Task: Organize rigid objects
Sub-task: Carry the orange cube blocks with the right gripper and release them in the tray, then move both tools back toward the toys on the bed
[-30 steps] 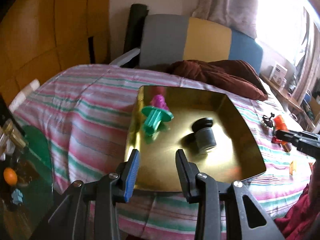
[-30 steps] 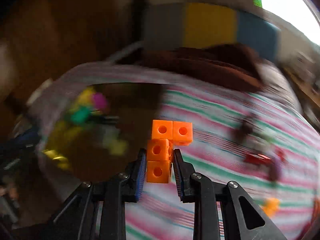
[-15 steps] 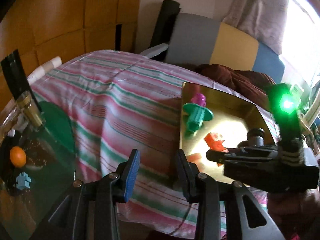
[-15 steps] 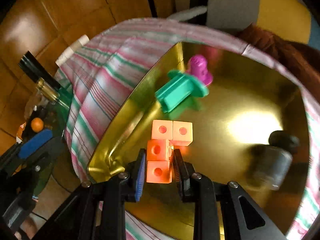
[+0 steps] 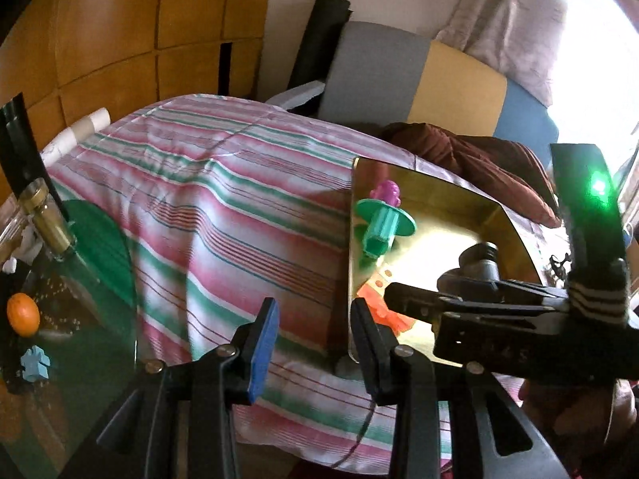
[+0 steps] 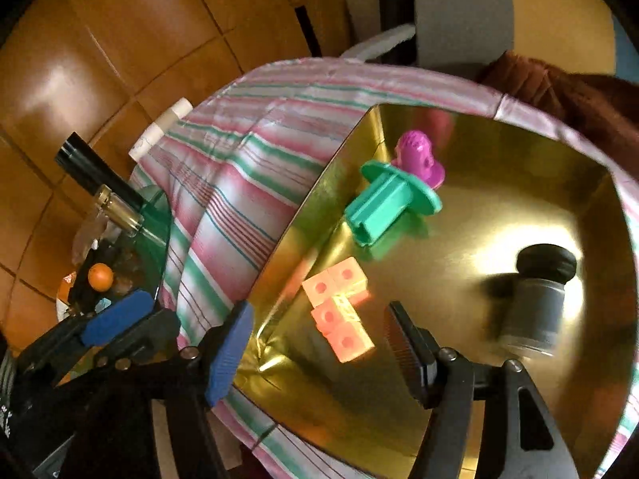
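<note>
A gold tray (image 5: 439,207) (image 6: 499,159) sits on the striped cloth. It holds a teal flanged piece (image 5: 381,225) (image 6: 389,207), a purple figure (image 5: 385,191) (image 6: 419,155) and a grey cylinder with a black cap (image 5: 479,257) (image 6: 537,303). An orange piece of joined cubes (image 6: 339,311) (image 5: 373,299) lies tilted on the tray floor near its left wall. My right gripper (image 6: 319,353) hovers just over it; its jaws are opening and the pads are clear of the cubes. My left gripper (image 5: 313,353) stands open and empty over the cloth, left of the tray.
The striped cloth (image 5: 223,215) drapes over the near edge. A green glass table (image 5: 100,263) at lower left carries an orange ball (image 5: 23,314), a small blue piece (image 5: 36,363) and a brass-capped bottle (image 5: 46,215). Brown fabric (image 5: 479,155) lies behind the tray.
My right gripper swung left over the tray with the orange cubes, then opened; the cubes now lie loose on the tray floor. The left gripper shifted left off the tray.
</note>
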### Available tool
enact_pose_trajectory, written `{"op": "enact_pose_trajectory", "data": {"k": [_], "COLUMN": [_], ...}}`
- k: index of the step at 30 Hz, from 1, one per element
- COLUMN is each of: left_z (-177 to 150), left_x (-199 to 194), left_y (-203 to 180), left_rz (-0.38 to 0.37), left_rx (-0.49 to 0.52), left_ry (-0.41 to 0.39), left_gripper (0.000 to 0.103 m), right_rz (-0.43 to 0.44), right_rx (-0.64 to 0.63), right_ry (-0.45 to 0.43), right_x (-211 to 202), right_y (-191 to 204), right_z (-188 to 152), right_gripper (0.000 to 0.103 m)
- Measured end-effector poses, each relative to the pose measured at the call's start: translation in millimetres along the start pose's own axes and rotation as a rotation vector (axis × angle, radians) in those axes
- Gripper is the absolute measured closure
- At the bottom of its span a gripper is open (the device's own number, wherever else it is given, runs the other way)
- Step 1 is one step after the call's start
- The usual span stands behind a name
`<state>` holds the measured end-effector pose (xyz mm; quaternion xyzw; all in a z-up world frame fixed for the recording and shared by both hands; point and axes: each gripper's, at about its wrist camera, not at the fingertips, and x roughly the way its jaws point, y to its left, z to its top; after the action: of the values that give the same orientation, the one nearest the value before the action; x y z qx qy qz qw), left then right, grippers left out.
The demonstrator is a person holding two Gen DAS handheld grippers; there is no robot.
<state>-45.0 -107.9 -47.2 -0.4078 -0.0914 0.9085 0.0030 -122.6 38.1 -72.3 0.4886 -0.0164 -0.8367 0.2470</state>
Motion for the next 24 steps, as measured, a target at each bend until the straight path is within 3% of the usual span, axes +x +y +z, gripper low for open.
{"op": "enact_pose_trajectory", "data": {"k": [13,24], "left_z": [0,-5], "left_x": [-22,-25], "left_y": [-45,-95], "left_rz": [-0.059,-0.140], "left_rx": [0.112,0.234], "left_ry": [-0.039,-0.025], "left_gripper": [0.066,0.066], "right_rz": [-0.204,-0.351], "right_rx": [-0.031,0.080], "right_ry": [-0.183,-0.257], "right_x": [-84,-148], "right_y": [-20,-80], "right_z": [-33,-71], "right_gripper": [0.035,0.033]}}
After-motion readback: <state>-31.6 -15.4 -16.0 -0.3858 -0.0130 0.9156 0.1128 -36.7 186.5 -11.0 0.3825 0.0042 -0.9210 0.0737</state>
